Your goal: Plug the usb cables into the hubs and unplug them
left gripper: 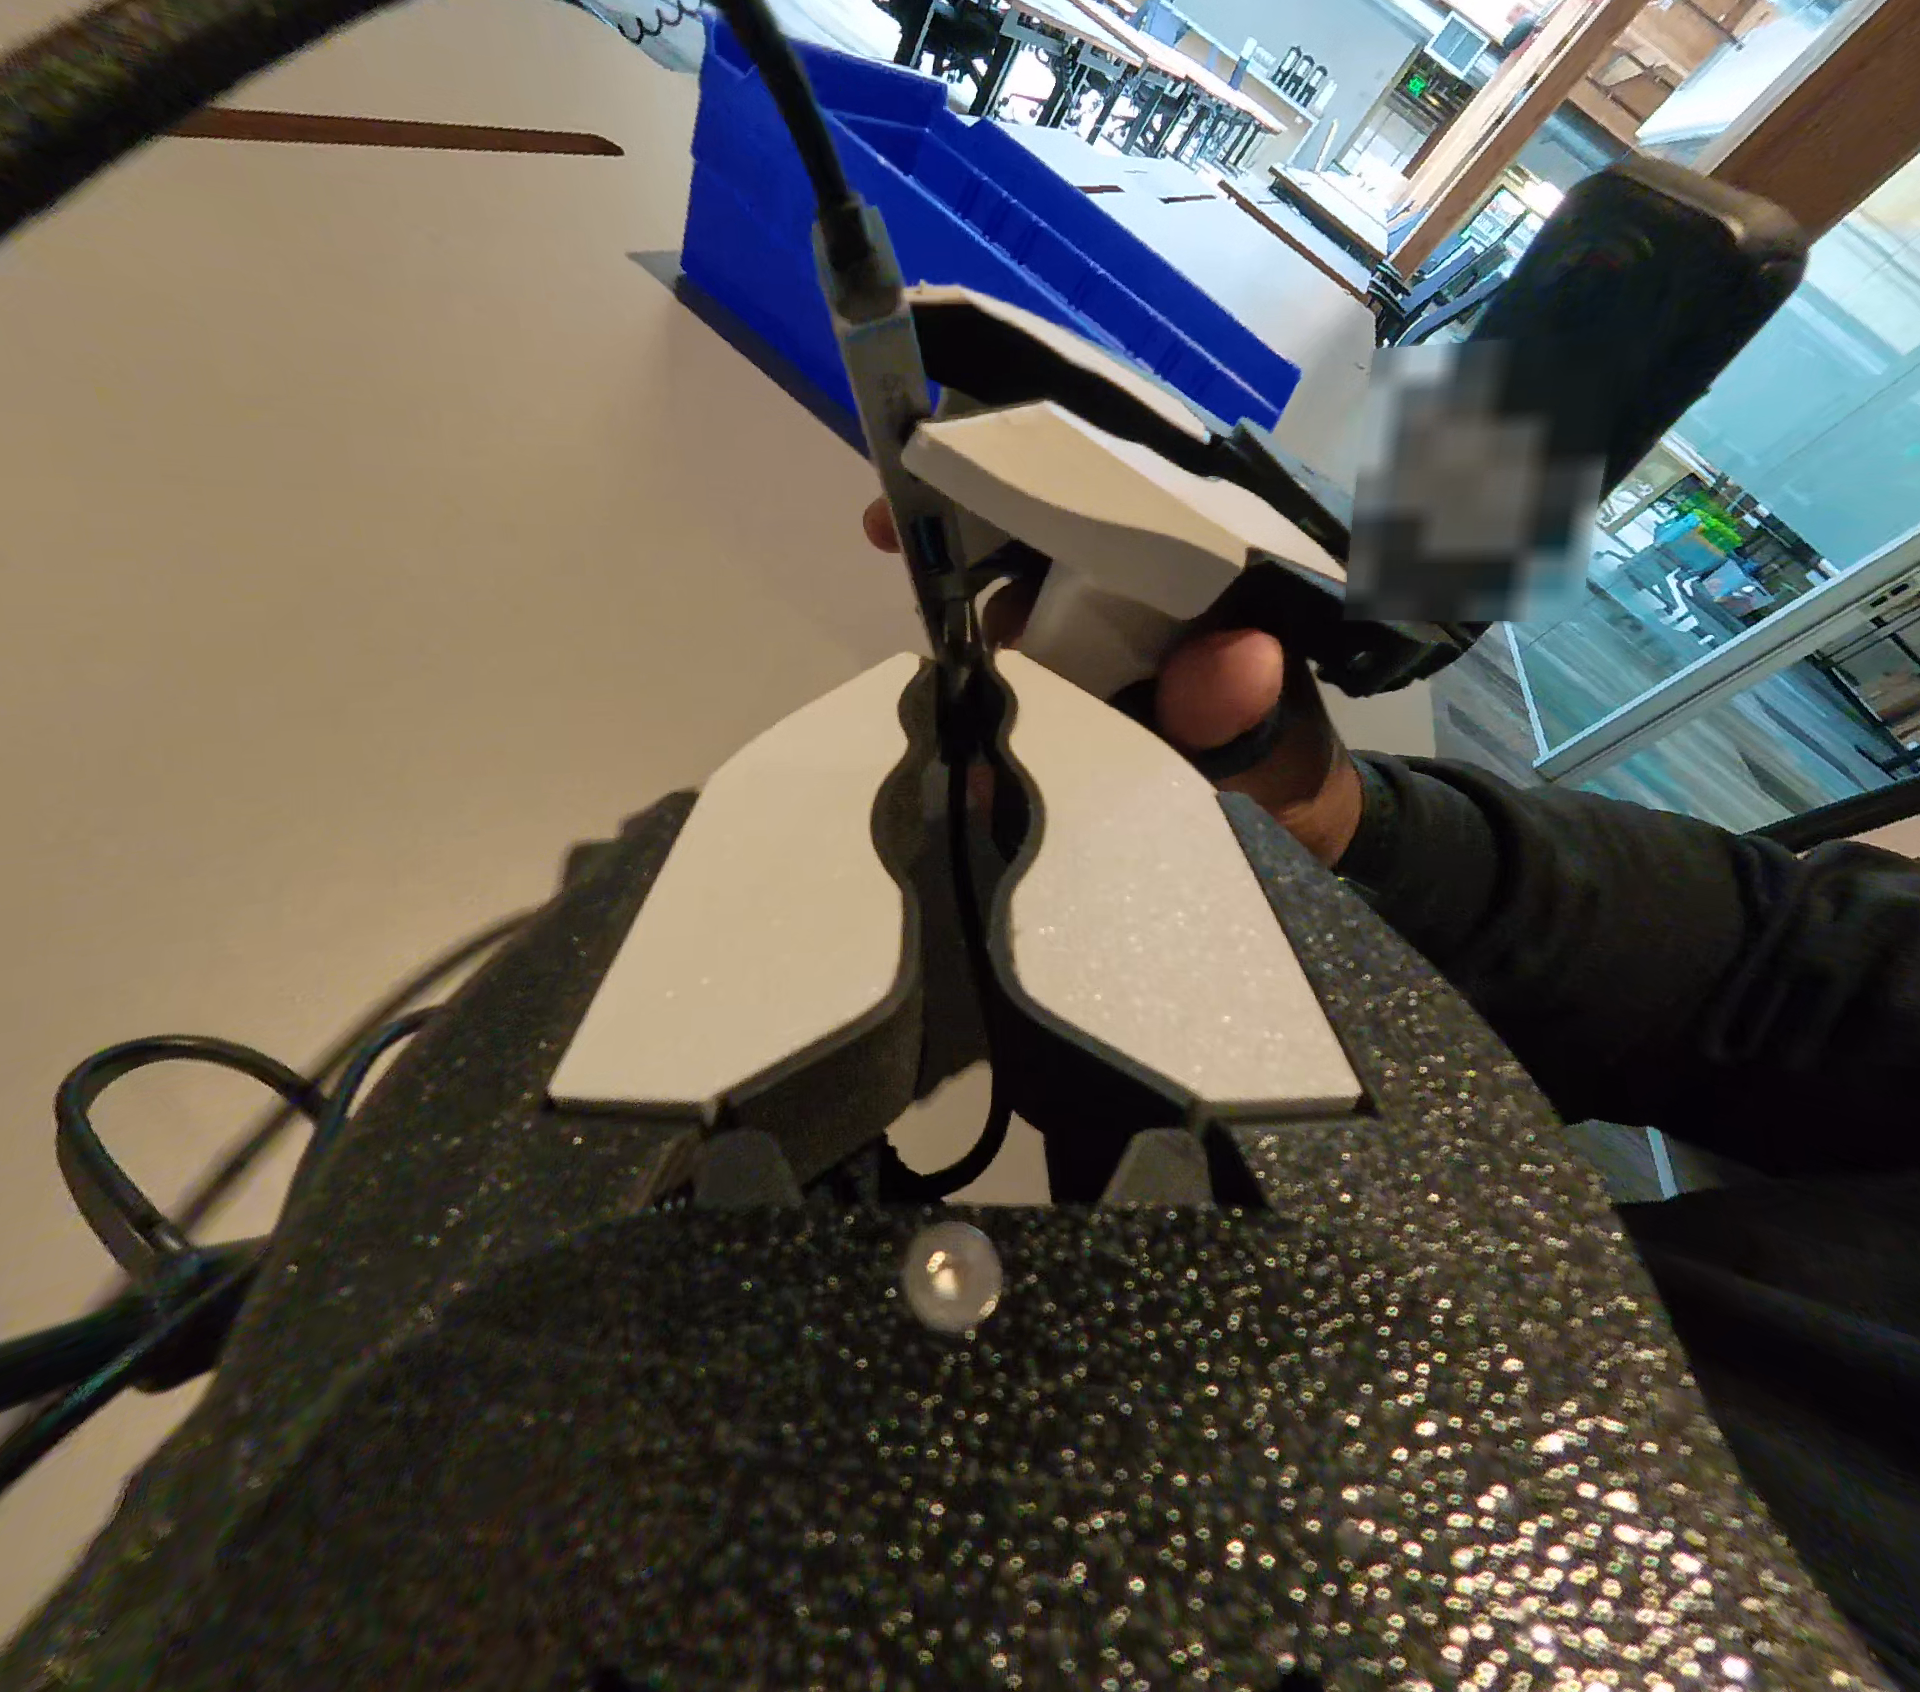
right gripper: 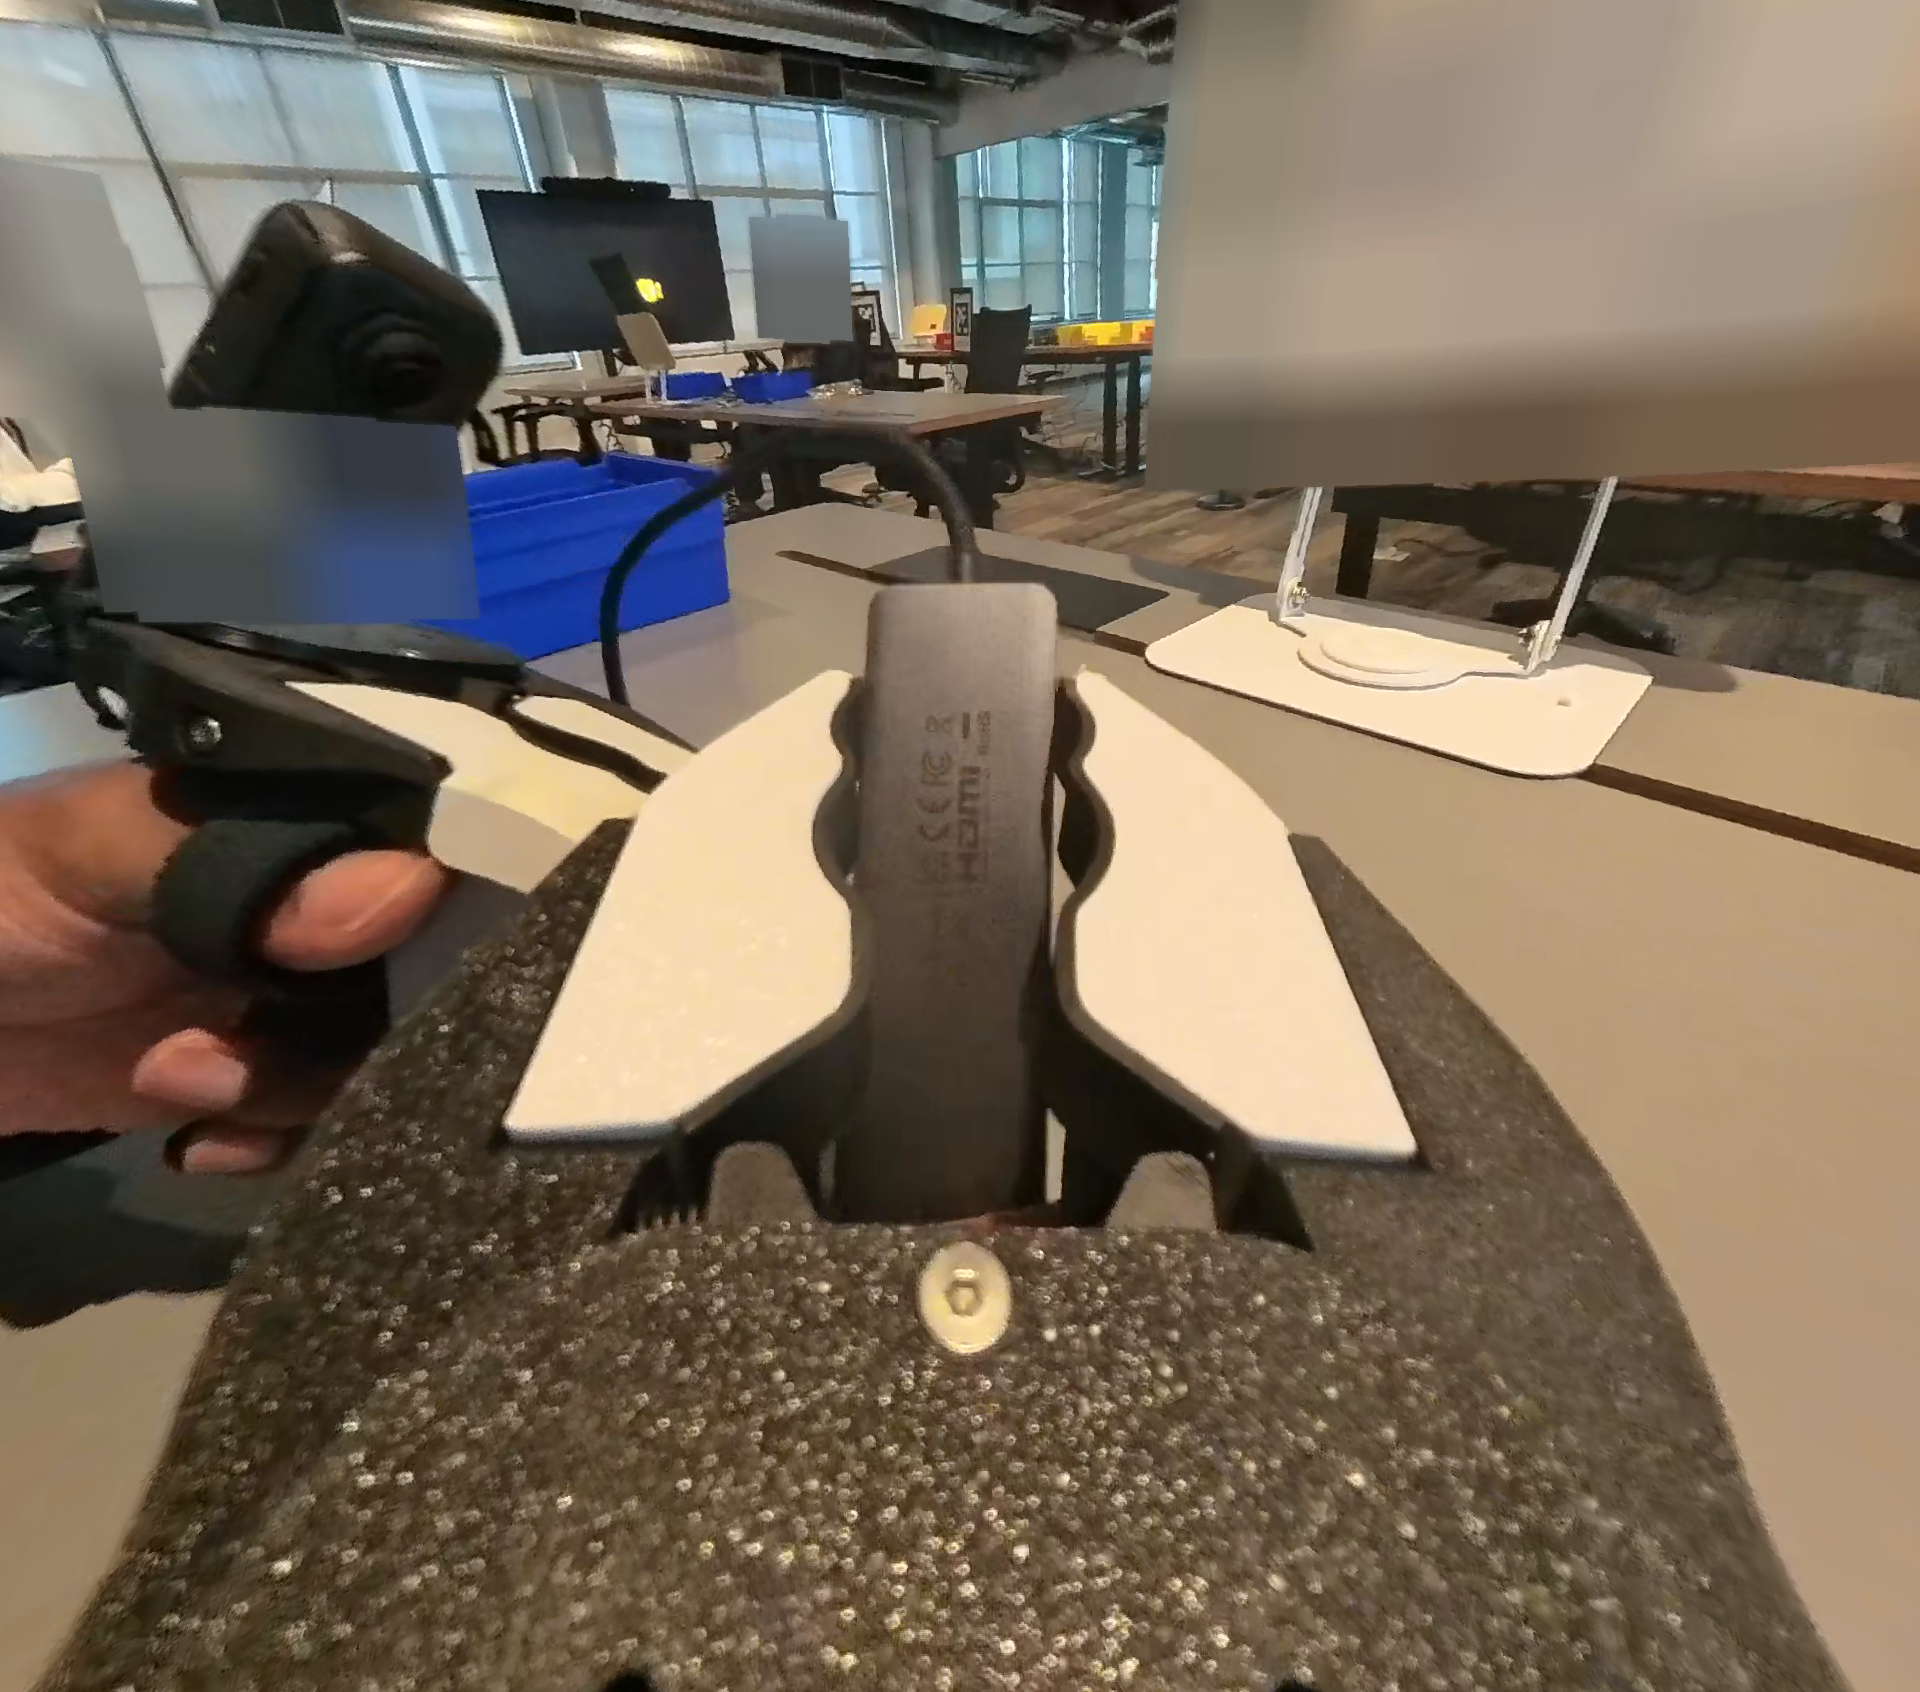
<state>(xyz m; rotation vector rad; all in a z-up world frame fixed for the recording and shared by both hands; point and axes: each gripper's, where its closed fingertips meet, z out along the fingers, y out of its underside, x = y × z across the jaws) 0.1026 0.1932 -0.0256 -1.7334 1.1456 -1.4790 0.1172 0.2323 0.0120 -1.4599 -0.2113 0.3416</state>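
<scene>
Evidently the right gripper (right gripper: 951,697) clamps the hub (right gripper: 954,863) upright to steady its ports. Below the hub, the left gripper (left gripper: 951,686) pinches the usb cable (left gripper: 961,811), apparently at the plug, for alignment

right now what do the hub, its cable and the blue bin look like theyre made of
hub: probably metal, maybe anodised aluminium; flat dark grey matte shell with a soft, even sheen.
cable: looks like a black rubbery or plastic jacket; smooth and bending freely.
blue bin: likely moulded plastic; saturated colour, slightly glossy walls with ribbed dividers.
</scene>
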